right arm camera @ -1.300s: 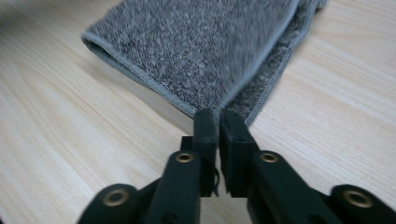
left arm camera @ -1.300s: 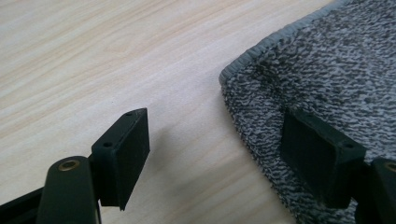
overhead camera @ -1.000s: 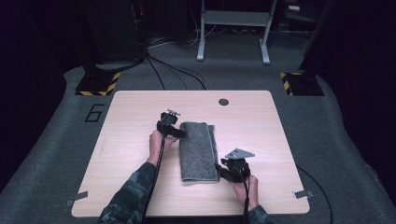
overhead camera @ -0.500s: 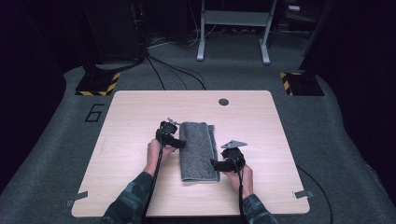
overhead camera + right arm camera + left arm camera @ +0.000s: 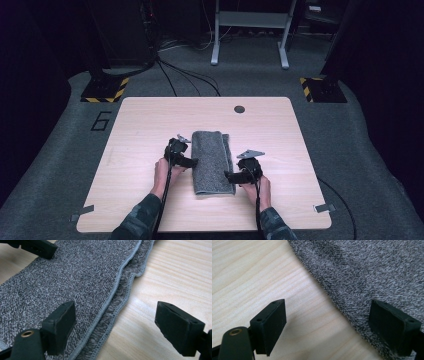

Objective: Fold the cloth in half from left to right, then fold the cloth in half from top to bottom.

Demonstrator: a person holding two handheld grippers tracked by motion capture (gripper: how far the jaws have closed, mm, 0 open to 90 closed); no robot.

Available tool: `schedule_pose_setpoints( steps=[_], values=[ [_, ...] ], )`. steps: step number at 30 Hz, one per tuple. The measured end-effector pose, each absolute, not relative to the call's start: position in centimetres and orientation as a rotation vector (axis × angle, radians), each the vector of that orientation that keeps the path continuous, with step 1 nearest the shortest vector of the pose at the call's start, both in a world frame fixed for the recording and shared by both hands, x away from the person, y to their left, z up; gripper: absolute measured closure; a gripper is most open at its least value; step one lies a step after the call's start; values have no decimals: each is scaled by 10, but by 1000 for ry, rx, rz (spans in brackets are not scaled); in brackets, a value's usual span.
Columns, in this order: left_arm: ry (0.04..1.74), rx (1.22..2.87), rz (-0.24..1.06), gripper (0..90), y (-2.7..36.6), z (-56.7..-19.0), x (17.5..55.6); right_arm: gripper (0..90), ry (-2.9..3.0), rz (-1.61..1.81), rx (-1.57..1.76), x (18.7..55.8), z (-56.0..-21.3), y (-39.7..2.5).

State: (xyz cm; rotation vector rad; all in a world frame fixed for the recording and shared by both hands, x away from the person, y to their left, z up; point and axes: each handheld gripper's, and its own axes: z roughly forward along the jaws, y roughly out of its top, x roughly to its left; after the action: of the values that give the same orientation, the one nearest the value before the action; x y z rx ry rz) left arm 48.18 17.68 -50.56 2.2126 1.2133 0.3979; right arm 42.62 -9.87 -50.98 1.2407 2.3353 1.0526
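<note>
With my left tongs (image 5: 189,161) and right tongs (image 5: 231,176) both wide open and empty at 9 and 3 o'clock of the folded grey towel (image 5: 212,160) mid-table (image 5: 150,125), I judge it soft, light, floppy, best pinched at its edges.

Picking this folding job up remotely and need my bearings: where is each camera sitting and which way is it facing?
High view: above the near side, looking forward and down on the light wooden table; both forearms, left gripper, right gripper.
Left gripper view: on that gripper, along its open jaws at the folded grey terry towel edge.
Right gripper view: along its open jaws at the towel's stitched hems.
All three views share the towel and table.
</note>
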Motion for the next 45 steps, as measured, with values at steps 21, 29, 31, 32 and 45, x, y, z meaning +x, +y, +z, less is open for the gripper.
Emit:
schedule_pose_setpoints(
  steps=[21,29,31,32,45],
  values=[
    [1274,2128,314,105,191,-502,507,157,2335,1125,1288,476,-492,-97],
    [1296,2108,301,106,191,-496,530,181,2353,1115,1314,505,-487,-90],
    [1312,2096,298,106,190,-495,536,184,2355,1104,1331,512,-488,-89],
    [1306,2103,311,109,190,-494,539,189,2362,1098,1337,516,-488,-88],
    [1360,2130,319,144,181,-496,570,295,2348,1009,1449,564,-494,-81]
  ],
)
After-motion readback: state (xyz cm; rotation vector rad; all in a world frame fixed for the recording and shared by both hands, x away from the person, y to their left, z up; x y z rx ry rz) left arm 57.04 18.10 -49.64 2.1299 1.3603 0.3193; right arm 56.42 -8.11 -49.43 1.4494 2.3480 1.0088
